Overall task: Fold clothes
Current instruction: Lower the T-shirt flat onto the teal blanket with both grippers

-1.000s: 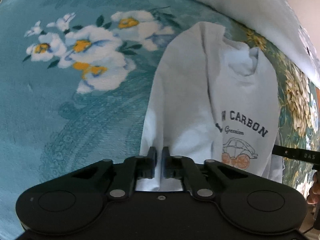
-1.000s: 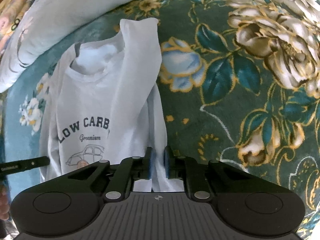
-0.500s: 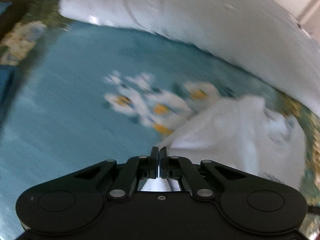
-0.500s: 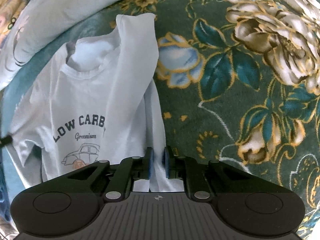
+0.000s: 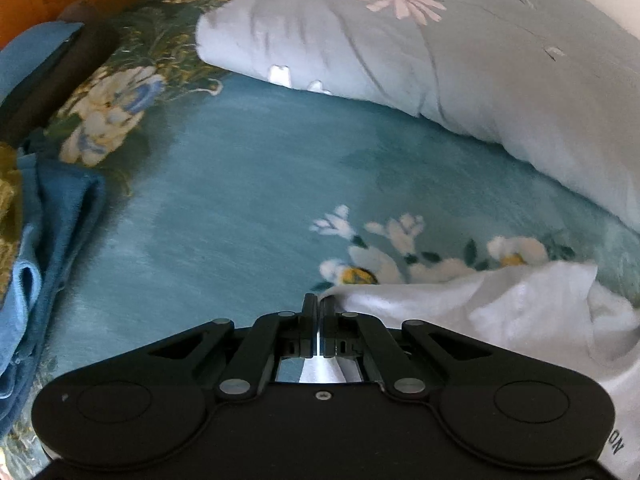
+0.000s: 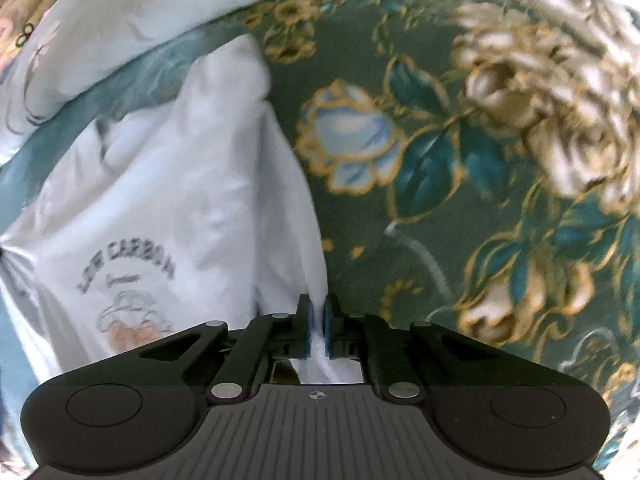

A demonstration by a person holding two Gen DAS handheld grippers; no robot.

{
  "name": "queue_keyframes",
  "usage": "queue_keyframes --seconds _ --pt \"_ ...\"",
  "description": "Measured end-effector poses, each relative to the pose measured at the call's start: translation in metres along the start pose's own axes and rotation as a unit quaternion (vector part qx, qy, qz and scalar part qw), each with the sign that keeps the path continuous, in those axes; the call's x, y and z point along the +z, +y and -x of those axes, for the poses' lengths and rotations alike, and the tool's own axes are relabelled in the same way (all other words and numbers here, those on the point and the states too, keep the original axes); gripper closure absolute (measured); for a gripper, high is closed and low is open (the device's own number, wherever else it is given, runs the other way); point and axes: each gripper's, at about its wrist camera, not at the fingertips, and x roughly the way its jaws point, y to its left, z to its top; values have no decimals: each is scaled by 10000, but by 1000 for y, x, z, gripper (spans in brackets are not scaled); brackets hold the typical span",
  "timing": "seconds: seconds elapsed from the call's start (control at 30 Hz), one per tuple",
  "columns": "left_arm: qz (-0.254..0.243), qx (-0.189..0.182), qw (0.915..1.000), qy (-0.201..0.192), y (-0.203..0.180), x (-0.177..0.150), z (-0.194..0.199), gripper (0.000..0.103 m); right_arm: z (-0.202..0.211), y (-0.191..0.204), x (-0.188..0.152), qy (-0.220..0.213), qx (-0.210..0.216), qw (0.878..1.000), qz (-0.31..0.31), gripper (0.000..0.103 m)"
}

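Bed, floral bedspread point(image 5: 240, 208); pillow point(image 5: 480, 60) beyond. White T-shirt point(image 6: 192, 184): left gripper point(image 5: 319, 308) clenched on its hem, right gripper point(image 6: 318, 312) grasping the opposite edge. Advice: keep both pinches firm, lift evenly, fabric taut.

Shirt edge lifted and pulled sideways
The left claw point(image 5: 319, 307), now clamped on the shirt point(image 5: 500, 312), draws its side outward off the bed point(image 5: 240, 200); the right claw point(image 6: 318, 312) tightens on the other edge.
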Motion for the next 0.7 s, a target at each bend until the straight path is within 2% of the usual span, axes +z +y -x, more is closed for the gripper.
queue_keyframes --seconds 0.23,0.37,0.57,0.7 --pt "-28 19 9993 -361 3 19 12 103 17 -28 28 -554 -601 9966 -54 100" --pt "133 91 9987 -484 10 30 13 103 23 -45 44 -737 -734 9943 -239 100" --pt "186 273 9984 -469 15 28 7 103 21 -44 46 -792 -875 9927 -258 100" --pt "189 317 9990 -237 15 23 -4 103 11 -44 40 -549 -866 9944 -237 100"
